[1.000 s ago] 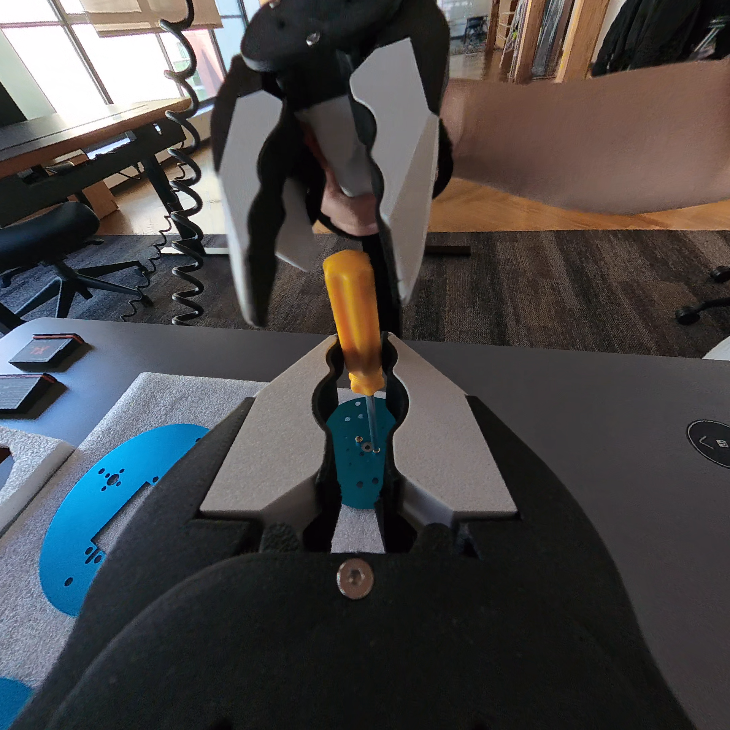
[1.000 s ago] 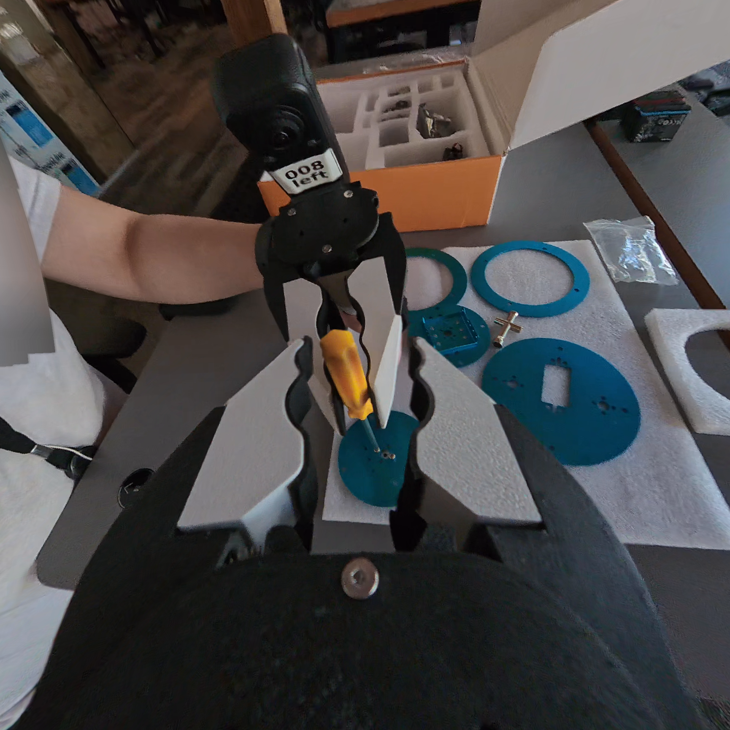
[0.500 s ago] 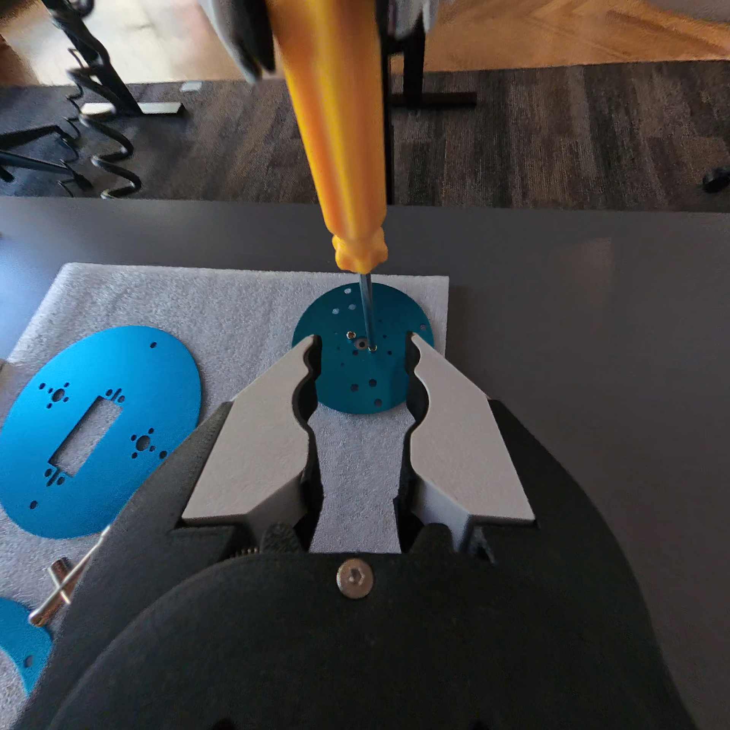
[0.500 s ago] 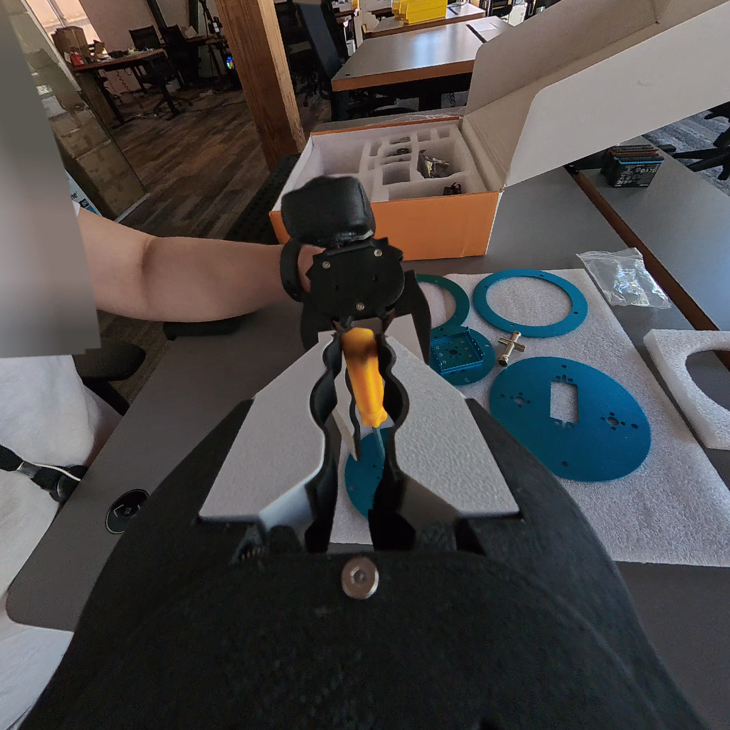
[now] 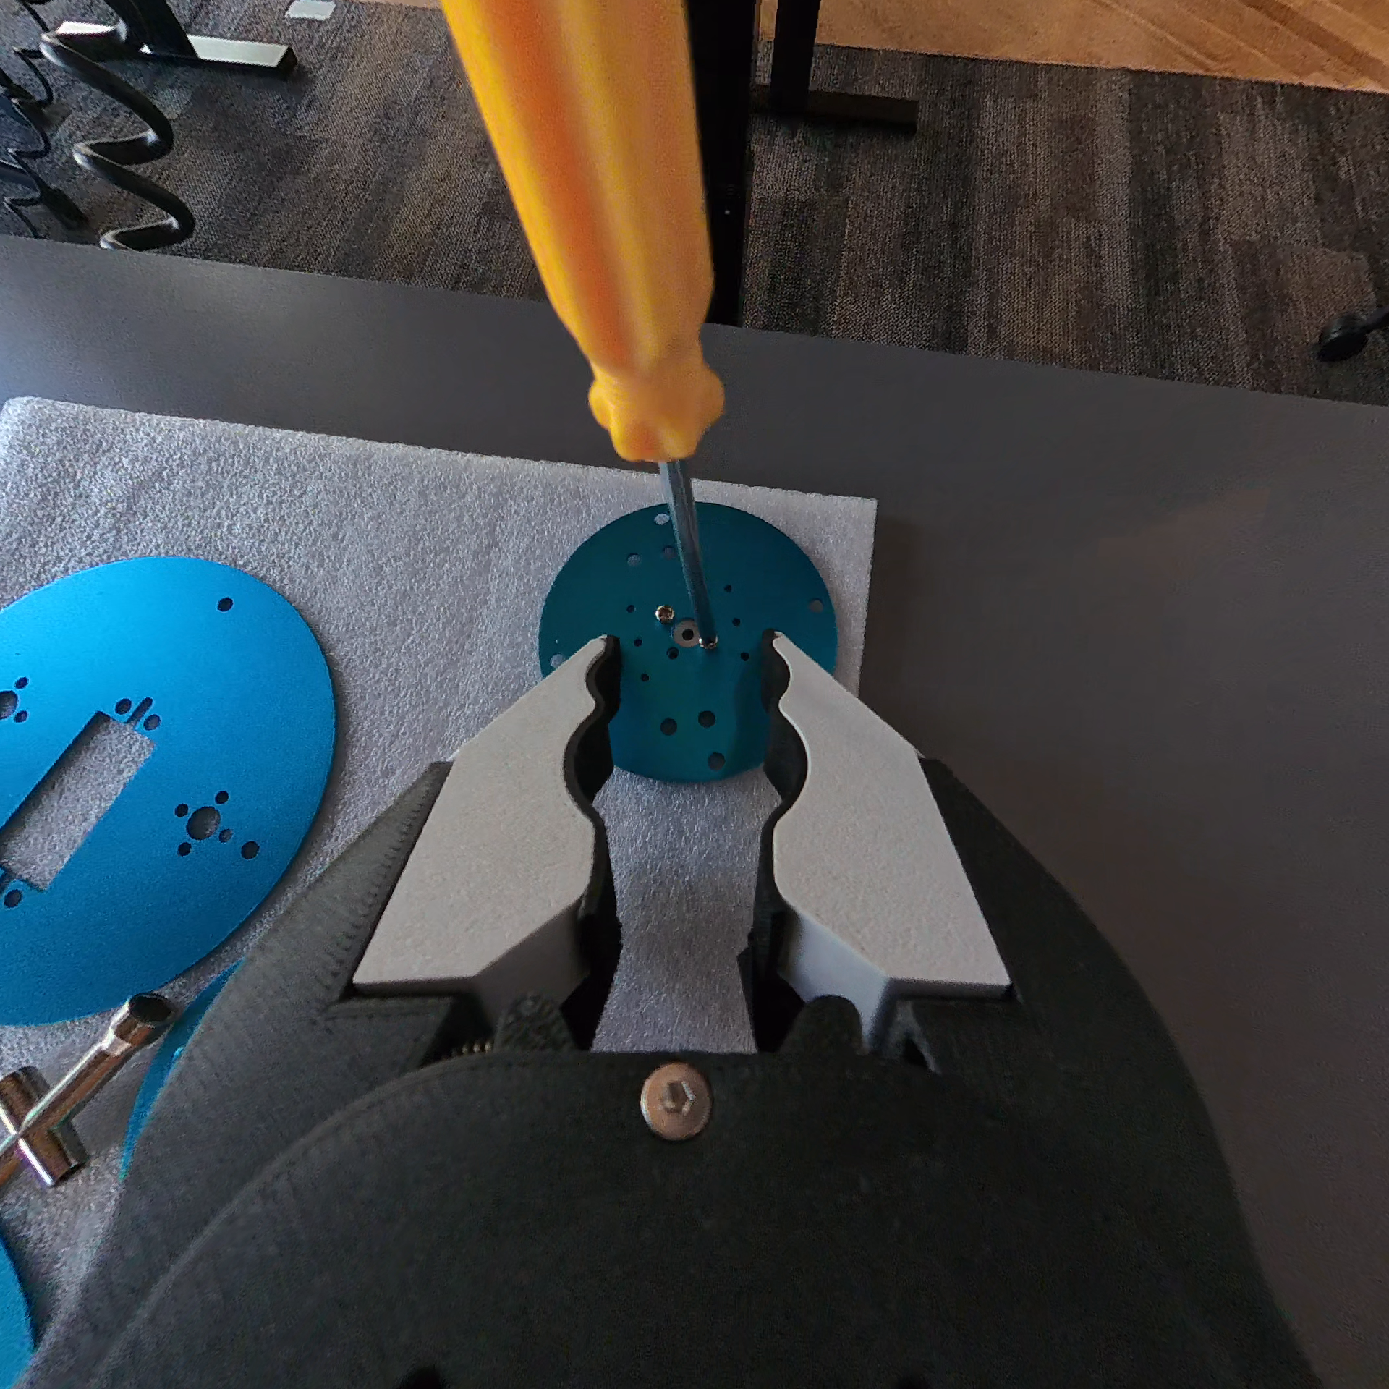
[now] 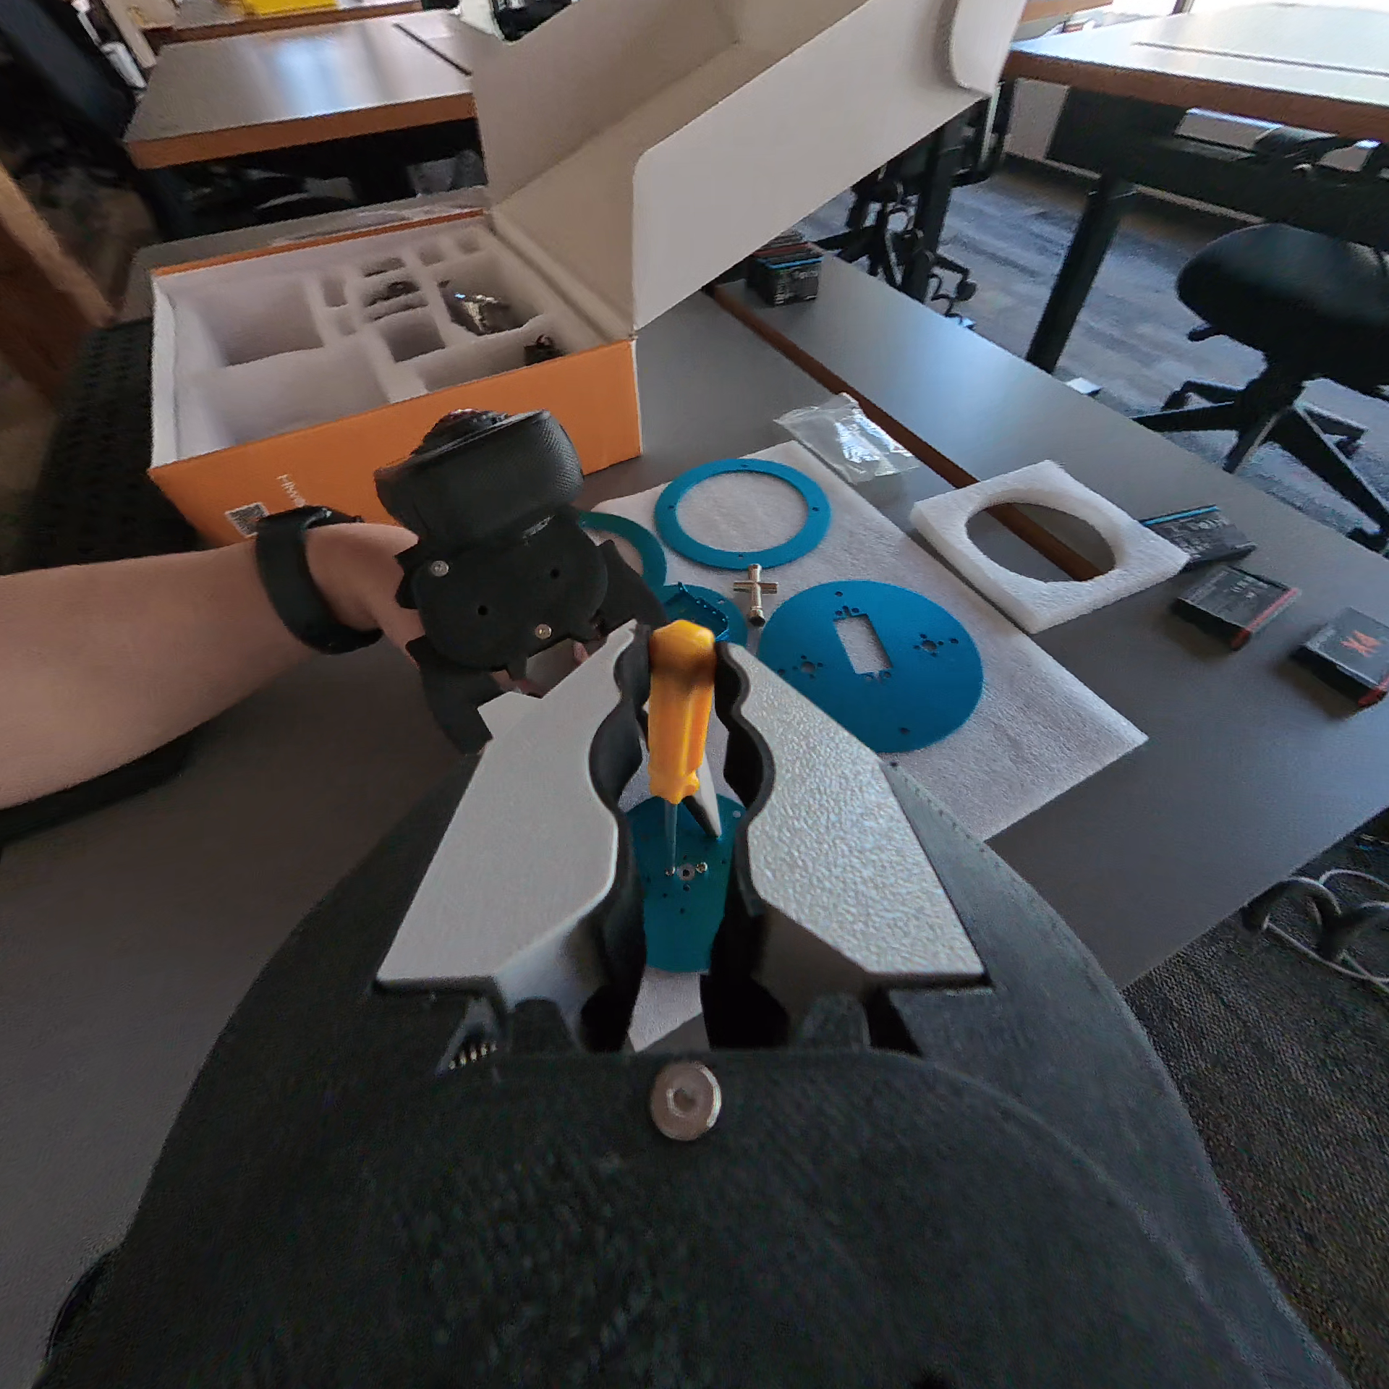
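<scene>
While one screwdriver point(image 6: 680, 714) stands, claws flank it.

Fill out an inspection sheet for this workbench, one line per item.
Surface: grey table, white foam sheet on it.
Job's things: small blue disc; screwdriver tip on a disc screw.
Clutter: large blue plate, blue ring, cross wrench, open orange box, plastic bag.
Grippers: right tongs shut on screwdriver; left tongs open over the disc.
Cables: coiled cable on floor.
Surroundings: office chair, desks.
</scene>
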### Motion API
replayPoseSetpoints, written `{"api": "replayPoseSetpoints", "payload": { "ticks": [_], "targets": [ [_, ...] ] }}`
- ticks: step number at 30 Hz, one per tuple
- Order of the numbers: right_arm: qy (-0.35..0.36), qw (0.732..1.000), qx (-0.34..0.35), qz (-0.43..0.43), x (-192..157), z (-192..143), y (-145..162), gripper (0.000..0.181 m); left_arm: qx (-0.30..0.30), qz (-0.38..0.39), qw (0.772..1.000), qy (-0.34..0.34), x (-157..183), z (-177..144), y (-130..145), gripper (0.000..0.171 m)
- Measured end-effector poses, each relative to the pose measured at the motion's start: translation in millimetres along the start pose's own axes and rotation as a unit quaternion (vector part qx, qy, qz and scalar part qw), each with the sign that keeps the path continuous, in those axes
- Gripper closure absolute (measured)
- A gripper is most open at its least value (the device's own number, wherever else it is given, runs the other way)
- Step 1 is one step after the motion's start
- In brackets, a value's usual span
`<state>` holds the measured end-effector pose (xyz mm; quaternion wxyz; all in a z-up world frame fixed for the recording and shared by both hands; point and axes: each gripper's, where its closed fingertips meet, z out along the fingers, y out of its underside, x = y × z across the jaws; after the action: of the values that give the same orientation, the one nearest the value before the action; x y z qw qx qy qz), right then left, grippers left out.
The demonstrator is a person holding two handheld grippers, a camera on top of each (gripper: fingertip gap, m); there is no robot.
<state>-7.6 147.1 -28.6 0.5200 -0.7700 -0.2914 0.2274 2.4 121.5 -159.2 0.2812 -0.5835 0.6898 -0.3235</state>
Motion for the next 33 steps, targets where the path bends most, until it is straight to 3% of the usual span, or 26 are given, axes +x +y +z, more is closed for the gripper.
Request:
{"api": "replayPoseSetpoints", "payload": {
  "ticks": [8,13,21,25,29,32,33],
  "targets": [
    [0.038,0.999,0.025,-0.012,-9,-1,-1,0.165,0.01,-0.005,1.0,0.008,2,-2,-2,0.135],
    [0.043,0.998,0.029,-0.033,-11,-1,-1,0.165,0.079,-0.027,0.996,0.006,-3,-21,-23,0.143],
    [0.071,0.996,0.02,-0.059,-8,1,-1,0.165,0.181,0.015,0.983,-0.026,2,-41,-71,0.144],
    [0.065,0.997,0.022,-0.045,-10,1,-1,0.165,0.202,0.021,0.978,-0.043,-2,-46,-77,0.154],
    [-0.022,0.998,0.032,-0.042,-15,2,2,0.164,0.208,0.017,0.978,-0.027,0,-47,-76,0.154],
    [-0.1,0.995,0.031,0.005,-12,3,8,0.138,0.213,0.019,0.977,-0.019,1,-45,-78,0.154],
    [-0.13,0.991,0.032,0.023,-14,2,8,0.139,0.213,0.019,0.977,-0.018,2,-44,-79,0.154]
  ]
}}
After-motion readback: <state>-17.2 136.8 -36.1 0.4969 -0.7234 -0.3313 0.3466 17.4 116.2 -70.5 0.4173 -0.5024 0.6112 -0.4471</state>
